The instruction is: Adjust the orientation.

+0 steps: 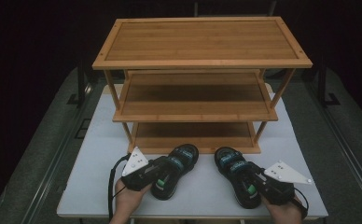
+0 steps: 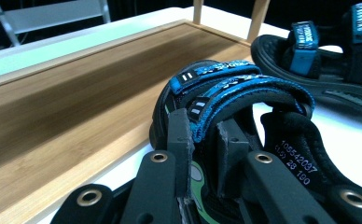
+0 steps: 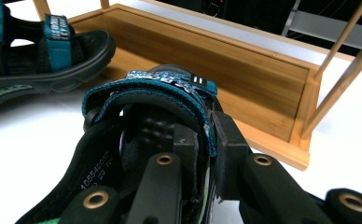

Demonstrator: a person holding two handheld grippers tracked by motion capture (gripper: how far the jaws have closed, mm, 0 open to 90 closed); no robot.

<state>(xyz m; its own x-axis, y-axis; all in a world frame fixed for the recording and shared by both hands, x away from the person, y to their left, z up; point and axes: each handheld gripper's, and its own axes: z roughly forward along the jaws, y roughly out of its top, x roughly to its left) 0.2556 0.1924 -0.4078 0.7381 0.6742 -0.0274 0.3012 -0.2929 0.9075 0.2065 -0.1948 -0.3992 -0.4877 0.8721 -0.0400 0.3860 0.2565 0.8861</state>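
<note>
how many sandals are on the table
2: the left sandal in front of the rack's bottom shelf, gripped by the left gripper; the right sandal beside it, gripped by the right gripper.

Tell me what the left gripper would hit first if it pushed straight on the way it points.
Holding the left black-and-blue strapped sandal, the left gripper would probably drive it into the bamboo rack's bottom shelf just ahead.

Left sandal [image 2: 226,93] – heel cut off by the bottom edge; other sandal [image 2: 328,56] cropped at right.
</note>
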